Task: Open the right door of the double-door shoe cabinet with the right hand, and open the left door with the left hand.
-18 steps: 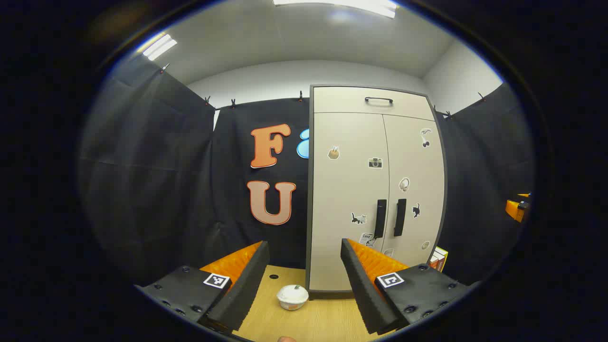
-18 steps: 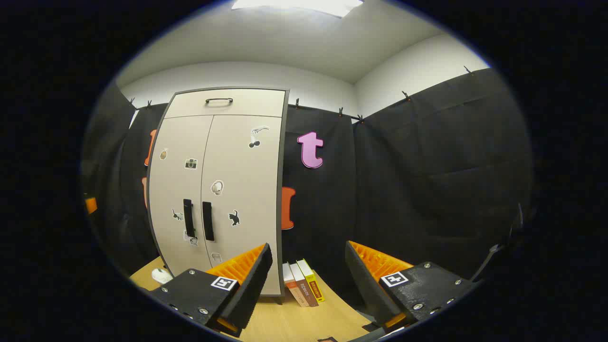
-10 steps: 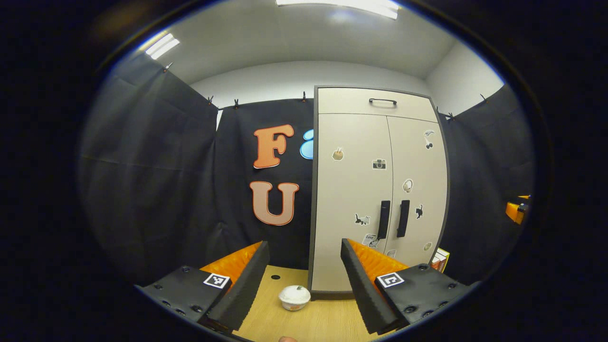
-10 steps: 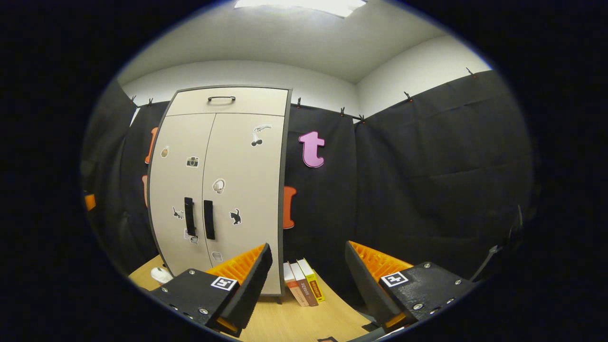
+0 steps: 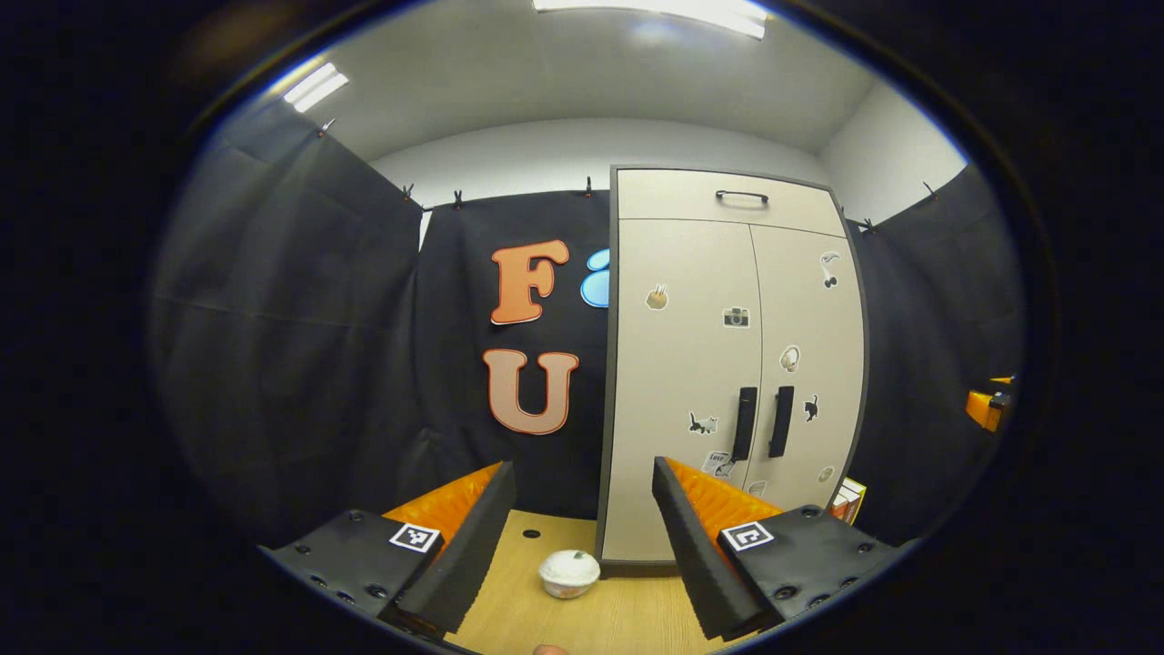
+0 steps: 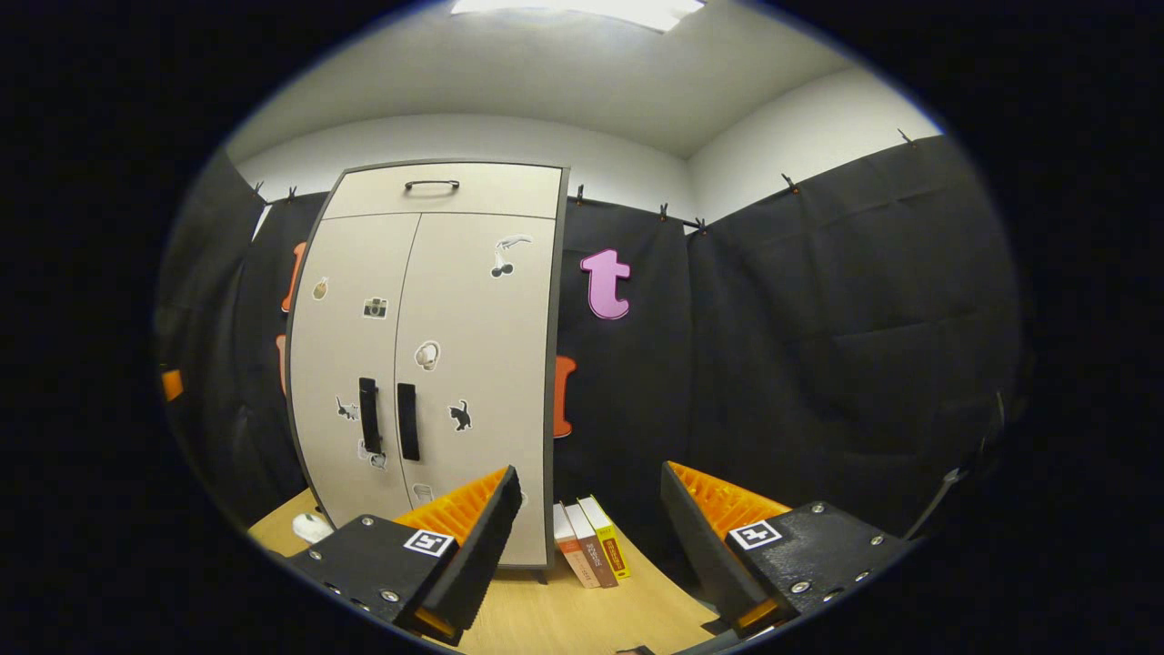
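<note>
A beige double-door shoe cabinet (image 5: 727, 273) (image 6: 455, 300) stands on a wooden table, both doors closed and dotted with small stickers. Two black vertical handles sit side by side near the middle seam: the left door handle (image 5: 745, 423) (image 6: 367, 416) and the right door handle (image 5: 780, 421) (image 6: 406, 421). A drawer with a black handle (image 5: 741, 195) (image 6: 432, 185) tops the cabinet. My left gripper (image 5: 582, 537) is open, well short of the cabinet and left of its handles. My right gripper (image 6: 589, 537) is open too, off to the right of the cabinet, nothing between its fingers.
A small white bowl (image 5: 569, 572) (image 6: 310, 526) sits on the wooden table (image 5: 618, 619) by the cabinet's left foot. Three books (image 6: 593, 552) stand against its right side. The other gripper shows as a small orange part (image 5: 987, 408) at the far right edge.
Both views have shifted slightly: the cabinet sits a little further right in each than a second ago. Both grippers stay open and the doors stay closed.
</note>
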`<state>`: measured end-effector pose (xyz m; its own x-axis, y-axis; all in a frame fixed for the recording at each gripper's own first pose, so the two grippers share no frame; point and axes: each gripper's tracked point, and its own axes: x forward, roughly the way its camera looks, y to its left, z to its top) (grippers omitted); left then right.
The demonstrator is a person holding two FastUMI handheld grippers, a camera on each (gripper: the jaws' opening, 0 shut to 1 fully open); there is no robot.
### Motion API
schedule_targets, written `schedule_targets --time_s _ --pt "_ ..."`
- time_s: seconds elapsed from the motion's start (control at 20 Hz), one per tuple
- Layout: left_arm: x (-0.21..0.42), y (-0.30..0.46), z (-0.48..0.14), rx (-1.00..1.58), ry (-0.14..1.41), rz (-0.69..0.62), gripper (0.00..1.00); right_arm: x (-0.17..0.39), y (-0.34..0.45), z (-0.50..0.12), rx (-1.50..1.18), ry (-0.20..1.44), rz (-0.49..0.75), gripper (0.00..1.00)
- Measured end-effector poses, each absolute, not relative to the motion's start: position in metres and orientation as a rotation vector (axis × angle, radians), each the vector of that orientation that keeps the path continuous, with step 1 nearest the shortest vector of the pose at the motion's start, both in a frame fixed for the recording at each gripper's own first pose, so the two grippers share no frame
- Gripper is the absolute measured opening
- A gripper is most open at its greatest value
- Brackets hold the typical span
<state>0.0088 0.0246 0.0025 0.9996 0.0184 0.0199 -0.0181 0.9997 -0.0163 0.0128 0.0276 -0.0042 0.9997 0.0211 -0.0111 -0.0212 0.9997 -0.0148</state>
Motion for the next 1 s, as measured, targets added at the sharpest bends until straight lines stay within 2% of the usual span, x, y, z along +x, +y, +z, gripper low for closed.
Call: schedule_targets --time_s 0.4,1.0 --pt "0.019 0.036 -0.006 -0.028 -0.006 0.026 0.97 0.037 0.075 -0.009 -0.027 0.026 0.078 0.94" --pt "0.034 0.061 -0.016 -0.009 0.015 0.039 0.98 0.091 0.195 -0.025 0.001 0.052 0.231 0.94"
